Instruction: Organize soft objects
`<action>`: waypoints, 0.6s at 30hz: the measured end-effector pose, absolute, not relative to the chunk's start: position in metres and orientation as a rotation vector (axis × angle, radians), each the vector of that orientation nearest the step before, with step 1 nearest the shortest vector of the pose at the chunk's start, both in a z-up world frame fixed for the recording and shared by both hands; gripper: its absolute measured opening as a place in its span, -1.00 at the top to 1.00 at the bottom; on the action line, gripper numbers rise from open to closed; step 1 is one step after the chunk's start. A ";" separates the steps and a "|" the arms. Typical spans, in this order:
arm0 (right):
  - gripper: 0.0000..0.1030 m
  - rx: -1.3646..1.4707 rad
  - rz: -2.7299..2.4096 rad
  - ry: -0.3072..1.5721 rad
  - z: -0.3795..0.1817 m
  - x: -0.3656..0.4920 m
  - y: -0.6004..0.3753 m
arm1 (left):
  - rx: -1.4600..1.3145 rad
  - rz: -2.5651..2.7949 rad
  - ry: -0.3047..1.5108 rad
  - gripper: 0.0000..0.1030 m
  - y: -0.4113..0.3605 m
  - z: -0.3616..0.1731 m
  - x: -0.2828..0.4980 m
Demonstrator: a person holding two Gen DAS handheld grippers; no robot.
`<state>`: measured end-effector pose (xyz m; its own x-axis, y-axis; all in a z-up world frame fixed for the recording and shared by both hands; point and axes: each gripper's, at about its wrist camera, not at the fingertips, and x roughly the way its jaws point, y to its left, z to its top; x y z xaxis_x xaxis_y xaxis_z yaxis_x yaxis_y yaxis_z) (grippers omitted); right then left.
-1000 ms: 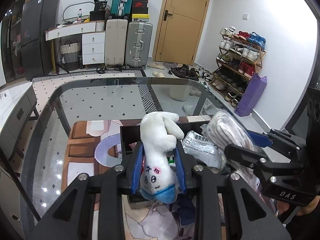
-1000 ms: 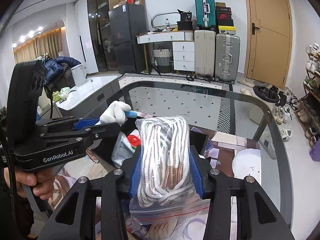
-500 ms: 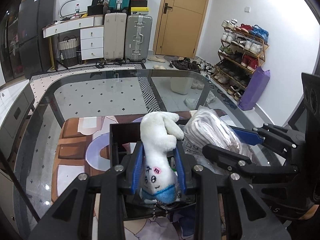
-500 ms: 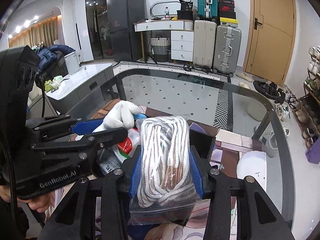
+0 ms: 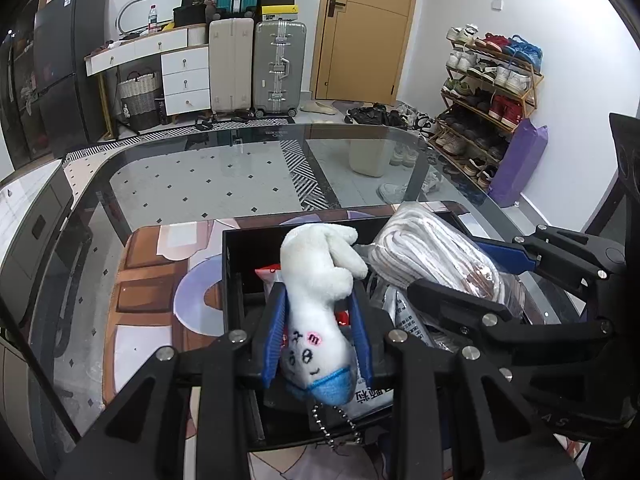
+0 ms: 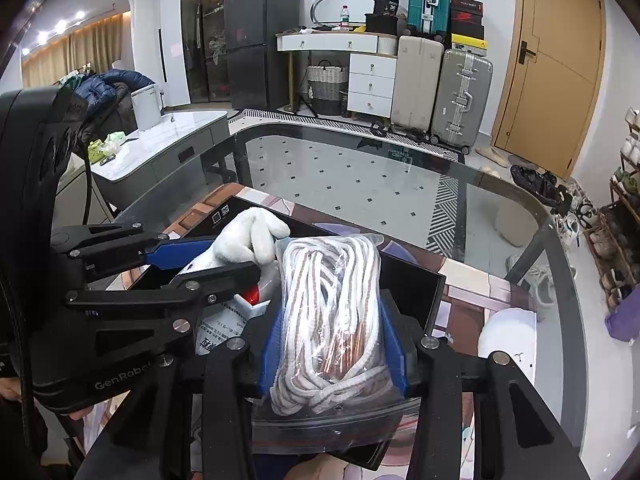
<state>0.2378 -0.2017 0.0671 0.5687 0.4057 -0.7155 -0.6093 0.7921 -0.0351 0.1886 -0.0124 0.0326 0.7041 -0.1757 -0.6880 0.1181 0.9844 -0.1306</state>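
Observation:
My left gripper [image 5: 318, 320] is shut on a white plush toy [image 5: 320, 280] with a drawn face and blue end, held over a black box [image 5: 236, 280]. My right gripper [image 6: 332, 320] is shut on a clear bag of white rope [image 6: 332, 300], also held over the box [image 6: 416, 284]. Each gripper shows in the other view: the right one [image 5: 480, 272] beside the plush, the left one [image 6: 192, 260] beside the rope bag. White printed packets [image 5: 408, 320] lie inside the box below.
The box sits on a patterned mat [image 5: 148, 280] on a glass table [image 5: 200, 176]. A white round object [image 6: 508, 332] lies on the mat at the right. Suitcases, drawers and a shoe rack stand beyond the table.
Both grippers have moved forward and down over the black box, still holding the plush and the rope bag. The box now fills more of both views.

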 end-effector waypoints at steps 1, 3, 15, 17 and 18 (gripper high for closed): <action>0.09 -0.292 0.610 0.755 0.068 0.236 -0.202 | -0.081 -0.165 0.770 0.42 -0.012 0.032 0.188; -0.05 -0.287 0.622 0.739 0.071 0.232 -0.204 | -0.082 -0.172 0.769 0.39 -0.010 0.033 0.188; -0.98 -0.212 0.566 0.557 0.099 0.185 -0.248 | -0.104 -0.208 0.706 -0.73 -0.006 0.052 0.157; -0.98 -0.191 0.566 0.545 0.099 0.179 -0.254 | -0.099 -0.167 0.665 -1.00 -0.005 0.058 0.147; -0.99 -0.179 0.562 0.537 0.098 0.176 -0.258 | -0.101 -0.162 0.650 -1.00 -0.003 0.059 0.144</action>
<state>0.1756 -0.2580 0.0981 0.7139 0.4586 -0.5292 -0.5495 0.8353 -0.0175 0.1438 -0.0032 0.0591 0.7839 -0.1813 -0.5938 0.1178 0.9825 -0.1445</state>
